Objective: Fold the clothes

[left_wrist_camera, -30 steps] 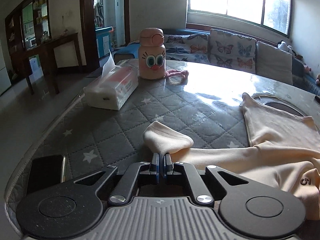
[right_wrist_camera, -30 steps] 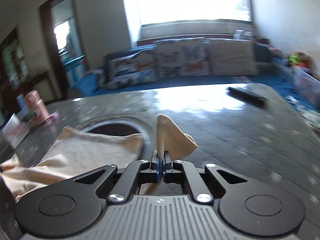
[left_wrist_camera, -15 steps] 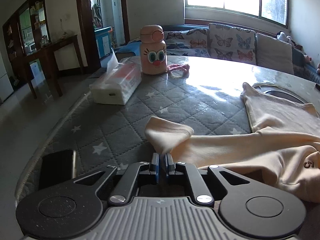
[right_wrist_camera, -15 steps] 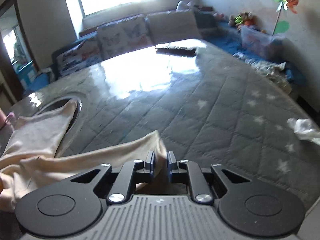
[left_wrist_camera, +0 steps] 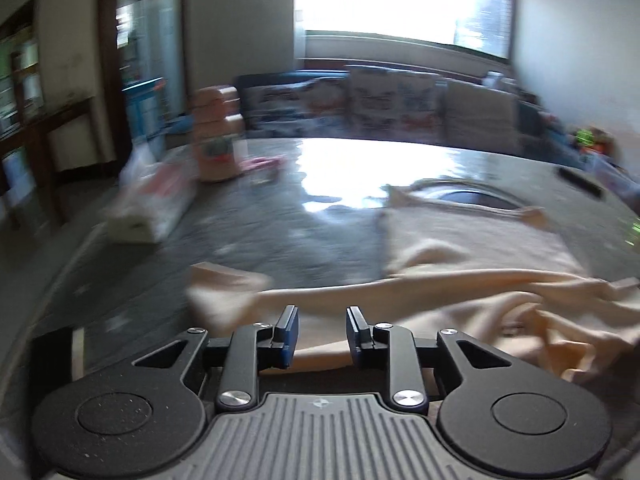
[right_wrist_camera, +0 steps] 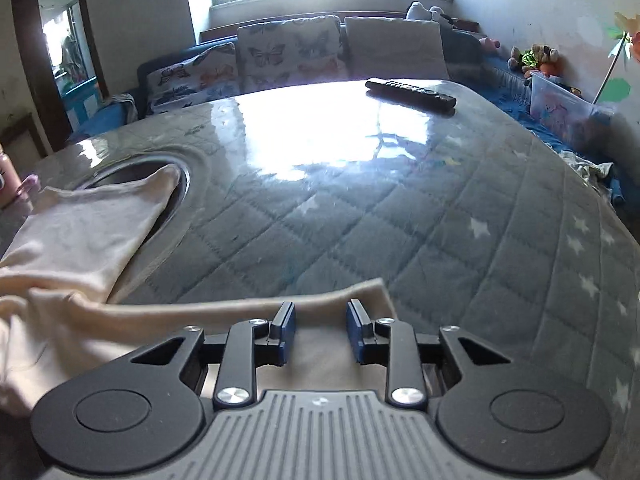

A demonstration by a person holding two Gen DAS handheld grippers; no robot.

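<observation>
Quilted table point(right_wrist_camera: 460, 240) bears remote point(right_wrist_camera: 412, 94), tissue pack point(left_wrist_camera: 156, 208), pink bottle point(left_wrist_camera: 216, 136).

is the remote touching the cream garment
Apart. The right wrist view shows the remote at the far end of the table, with bare quilted cover between it and the cream garment at the near left.

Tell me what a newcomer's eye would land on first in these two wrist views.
First the cream garment, sprawled over the near left of the quilted star-patterned table, one edge lying over a round dark opening in the tabletop. Next the right gripper and left gripper, both with jaws just opened, fabric lying loose between them. Further back, a black remote lies in the window's glare, and a blurred pink bottle stands far left.
</observation>
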